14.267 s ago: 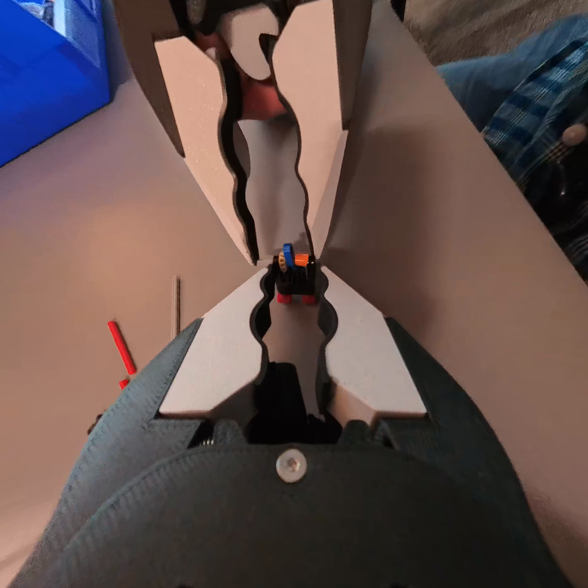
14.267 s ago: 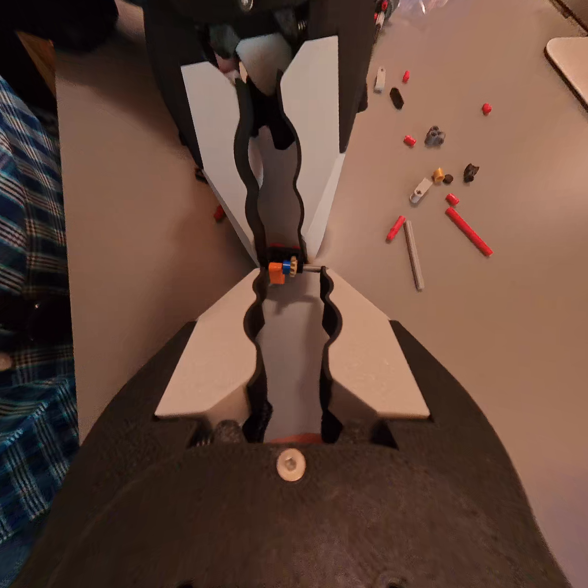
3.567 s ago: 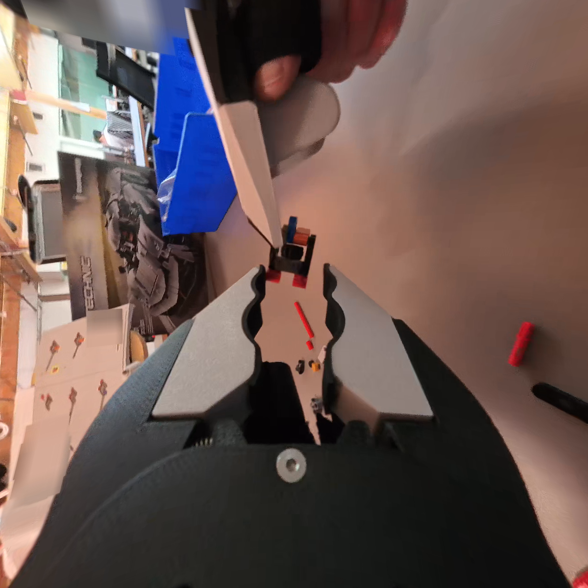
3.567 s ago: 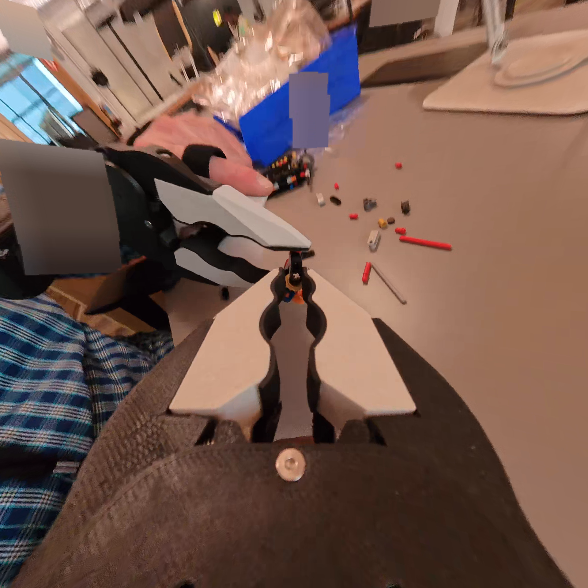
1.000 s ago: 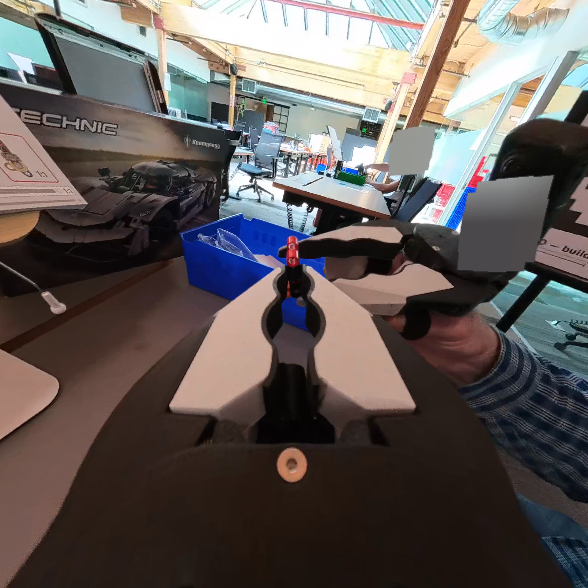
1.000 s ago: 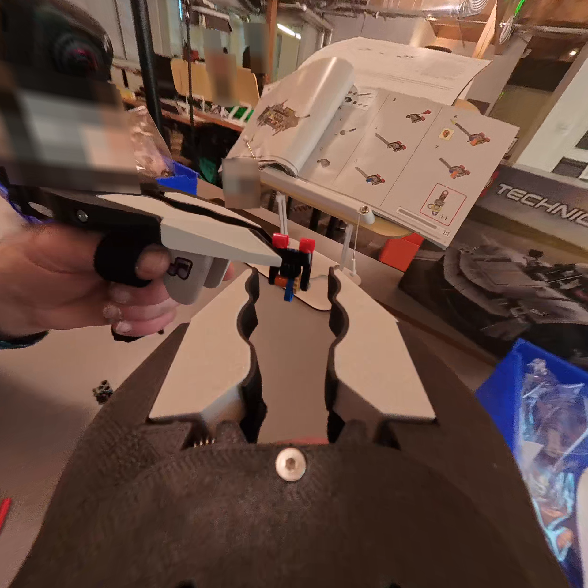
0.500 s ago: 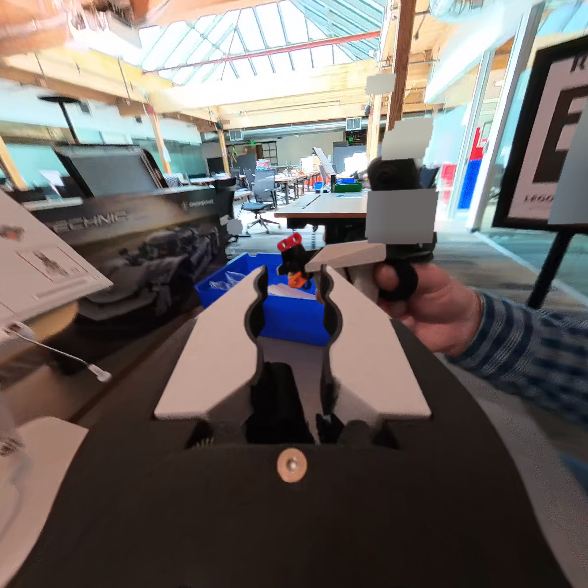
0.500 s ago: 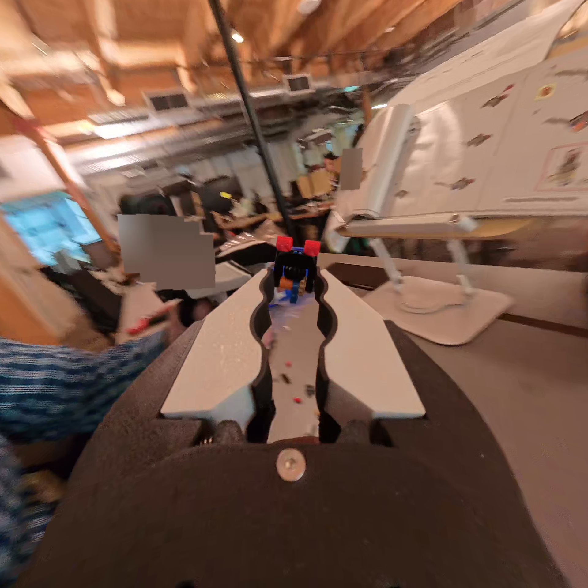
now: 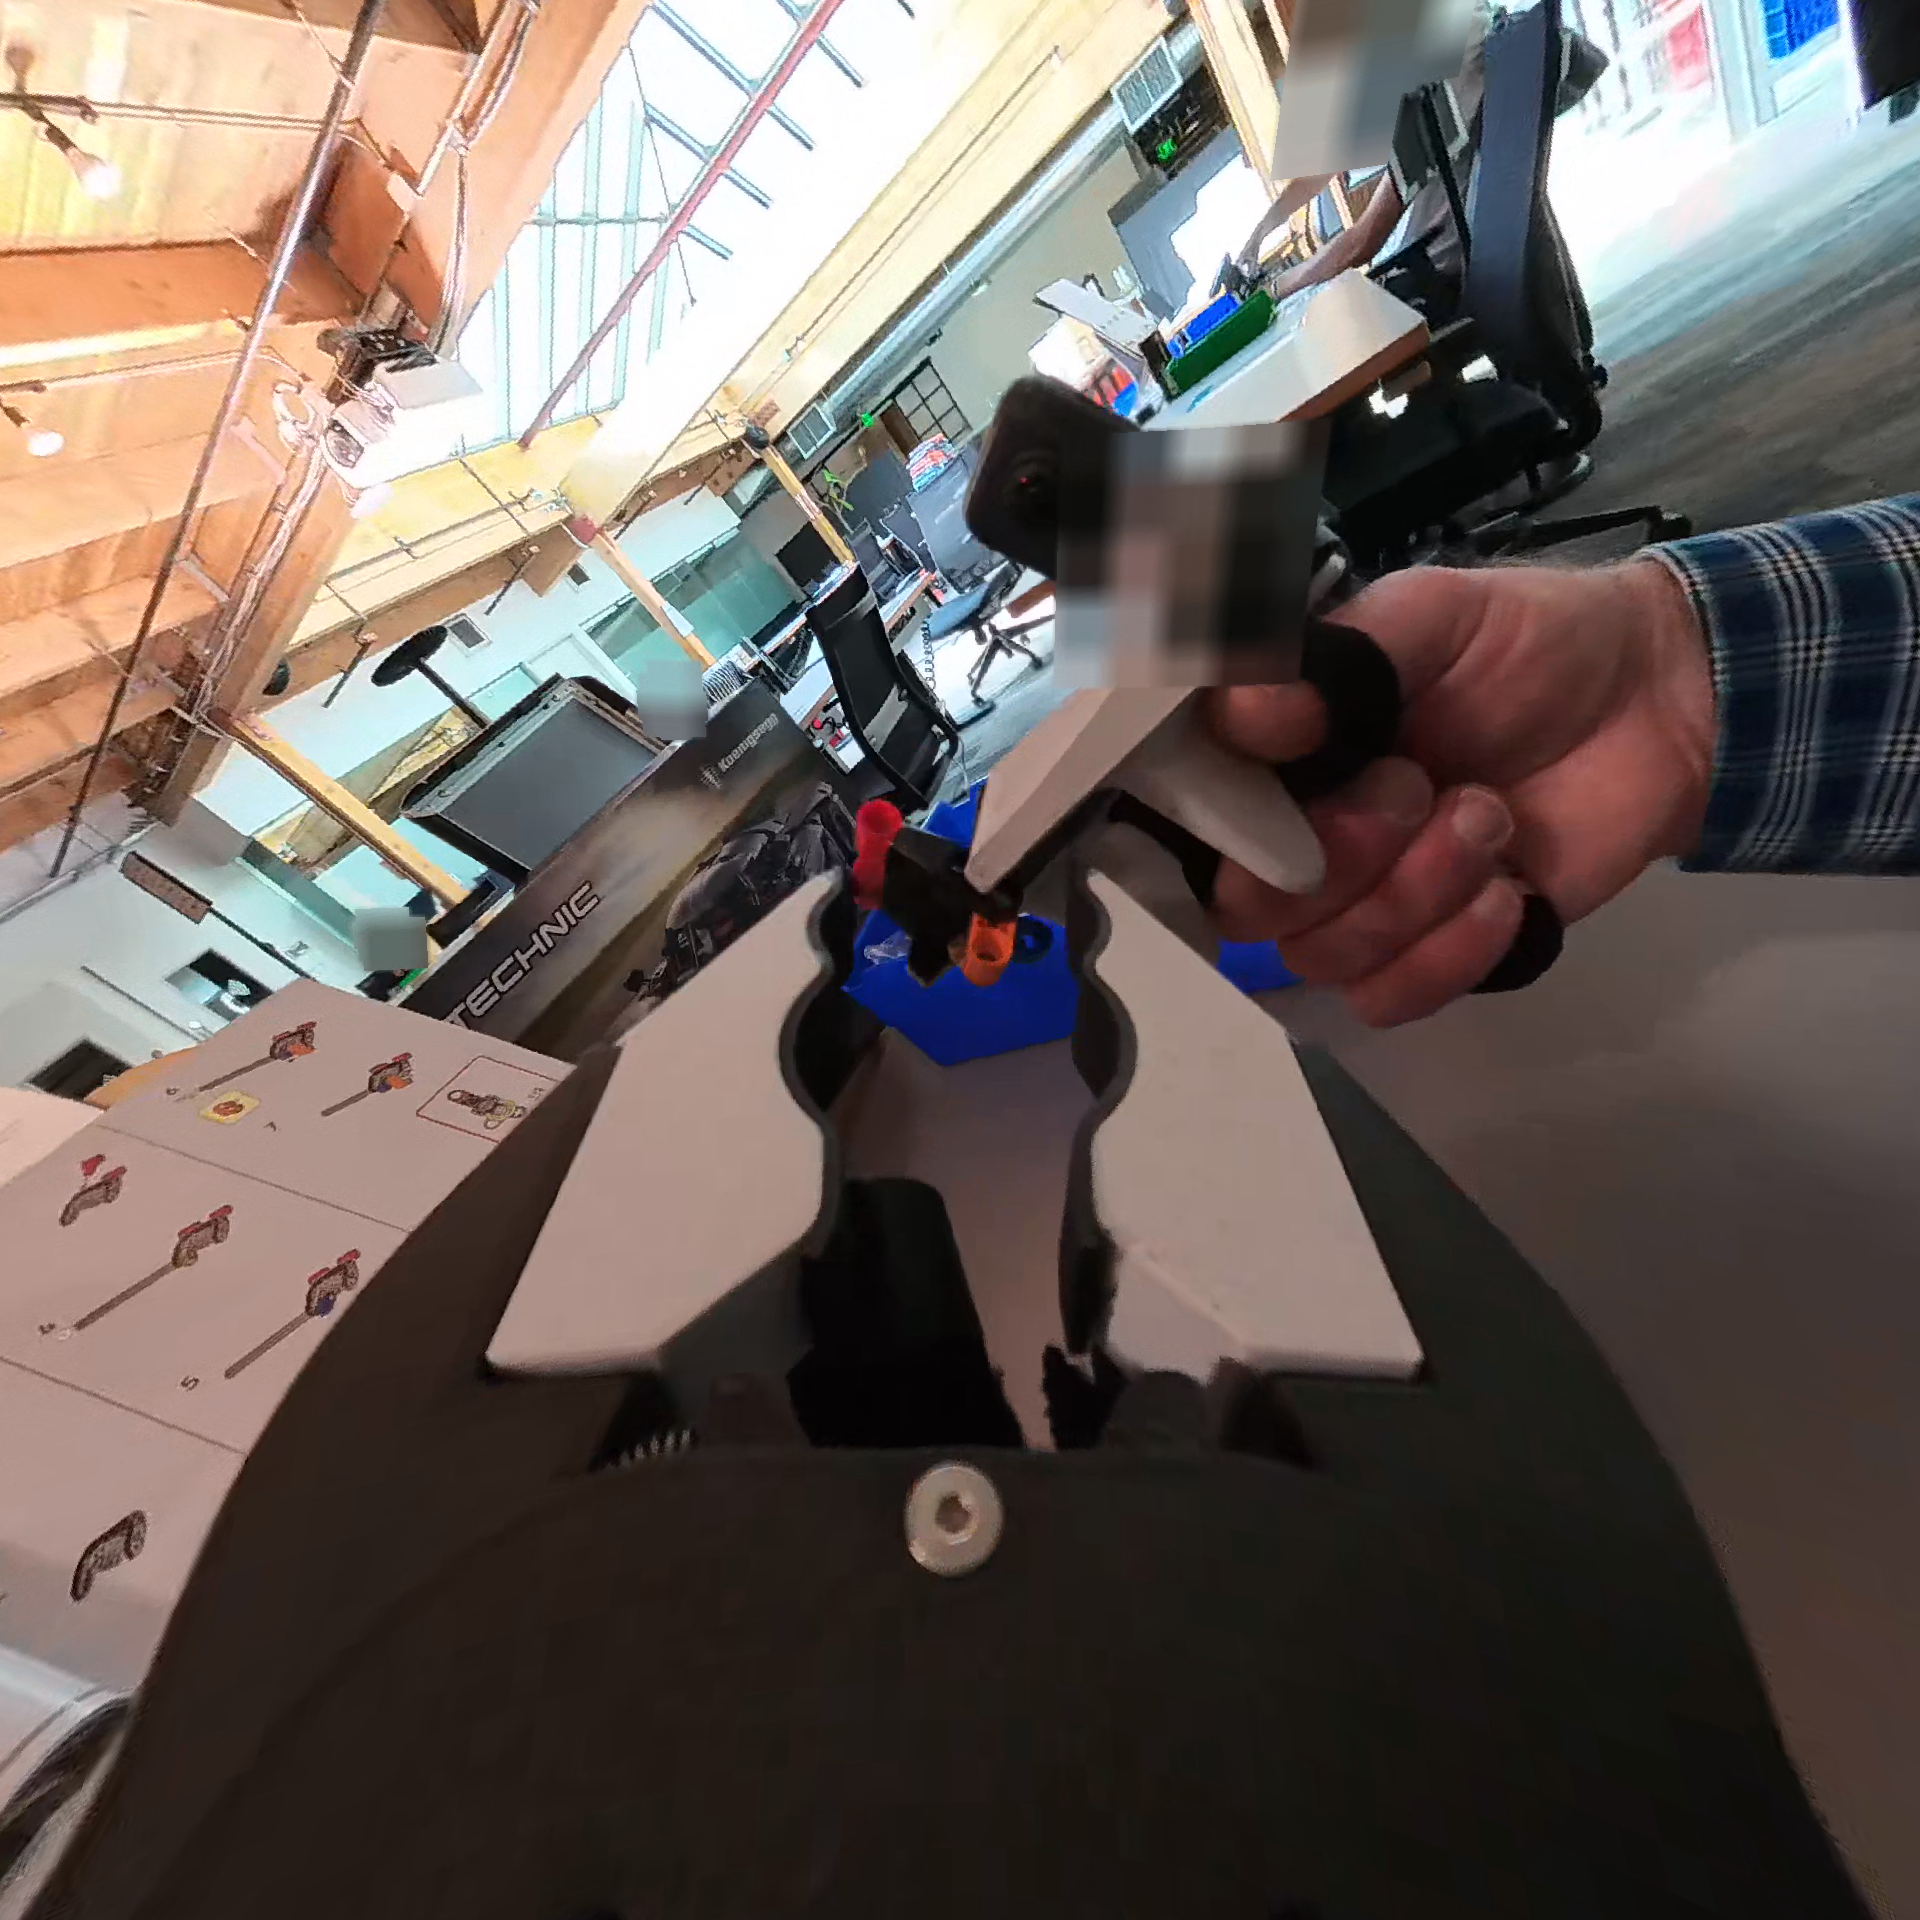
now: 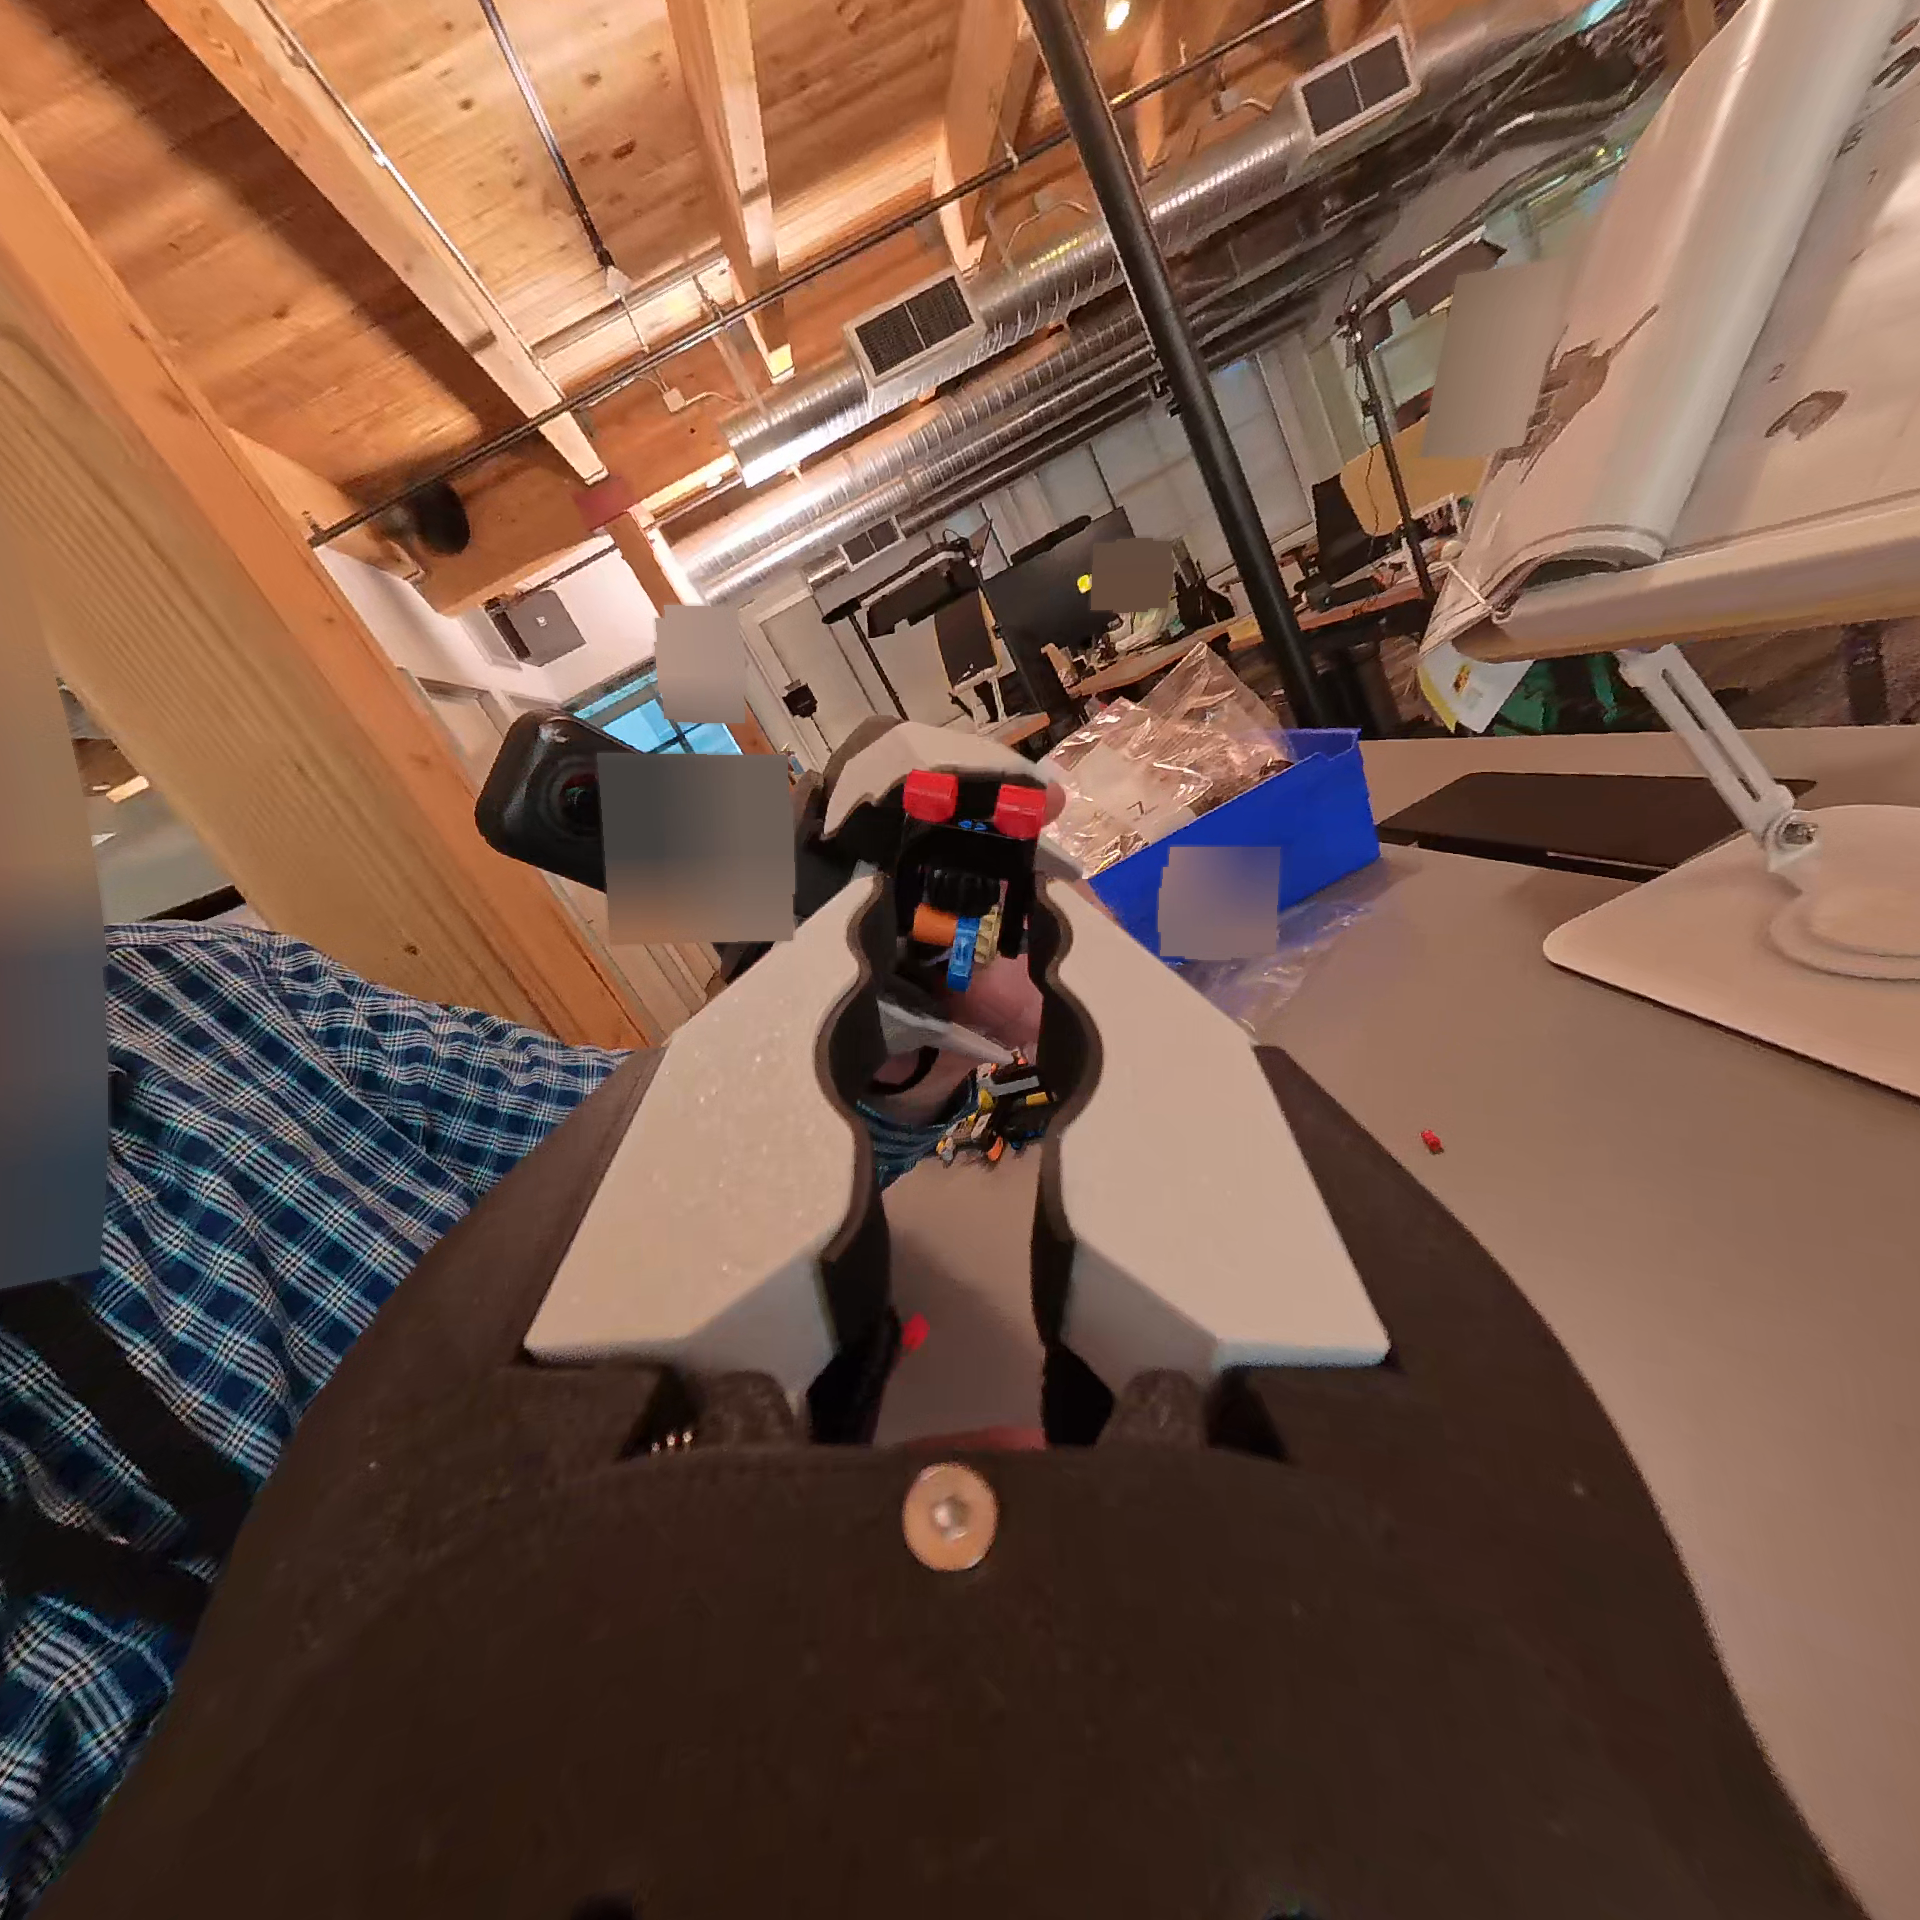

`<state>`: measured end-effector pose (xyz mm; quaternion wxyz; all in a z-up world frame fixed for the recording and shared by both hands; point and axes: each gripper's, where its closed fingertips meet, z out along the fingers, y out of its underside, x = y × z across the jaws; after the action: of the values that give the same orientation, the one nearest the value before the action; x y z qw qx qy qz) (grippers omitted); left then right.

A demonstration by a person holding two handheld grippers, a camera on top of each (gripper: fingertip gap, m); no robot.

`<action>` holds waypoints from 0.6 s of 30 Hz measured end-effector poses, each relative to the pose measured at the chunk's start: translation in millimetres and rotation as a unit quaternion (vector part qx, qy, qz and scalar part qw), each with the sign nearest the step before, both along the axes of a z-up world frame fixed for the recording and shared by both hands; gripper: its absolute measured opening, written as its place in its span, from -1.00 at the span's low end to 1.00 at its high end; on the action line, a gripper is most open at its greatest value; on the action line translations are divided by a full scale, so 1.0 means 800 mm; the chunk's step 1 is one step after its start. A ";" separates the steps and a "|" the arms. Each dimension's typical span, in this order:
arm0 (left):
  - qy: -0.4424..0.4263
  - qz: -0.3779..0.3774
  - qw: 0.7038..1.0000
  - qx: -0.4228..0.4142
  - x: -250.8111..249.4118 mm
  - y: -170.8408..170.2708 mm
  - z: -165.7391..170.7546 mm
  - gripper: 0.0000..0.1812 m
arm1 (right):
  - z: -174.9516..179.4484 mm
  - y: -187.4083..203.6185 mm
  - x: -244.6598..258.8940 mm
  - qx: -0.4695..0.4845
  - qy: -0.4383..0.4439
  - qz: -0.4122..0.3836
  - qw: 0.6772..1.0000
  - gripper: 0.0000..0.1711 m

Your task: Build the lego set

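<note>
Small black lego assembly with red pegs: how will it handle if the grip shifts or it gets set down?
The small black lego assembly with two red pegs and an orange bush looks light and rigid. The right hand-held gripper pinches it at the fingertips only, so it may pivot. The protruding pegs and blue piece could pop off; set down, it would probably tip.

Skylights brighten an open workshop roofed with exposed timber beams and silver ducting. A dark post rises past desks carrying monitors, and black office chairs stand on grey floor.
</note>
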<state>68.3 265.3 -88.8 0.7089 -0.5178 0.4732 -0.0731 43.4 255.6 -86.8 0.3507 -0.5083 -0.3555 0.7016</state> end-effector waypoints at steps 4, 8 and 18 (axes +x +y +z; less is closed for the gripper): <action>-0.003 0.008 1.000 0.013 -0.004 0.001 0.002 -0.67 | -0.002 -0.002 -0.002 0.002 -0.012 0.005 1.000 -0.75; 0.003 0.030 0.999 0.035 -0.006 0.004 0.005 -0.69 | -0.001 0.001 -0.003 0.007 -0.013 -0.005 1.000 -0.74; 0.000 0.071 0.996 0.060 -0.010 0.013 0.009 -0.81 | 0.006 0.011 -0.005 0.040 -0.039 -0.039 0.998 -0.75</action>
<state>60.3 275.6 -81.9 0.7420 -0.5064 0.4392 0.0059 39.1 264.8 -82.1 0.3837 -0.5348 -0.3763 0.6521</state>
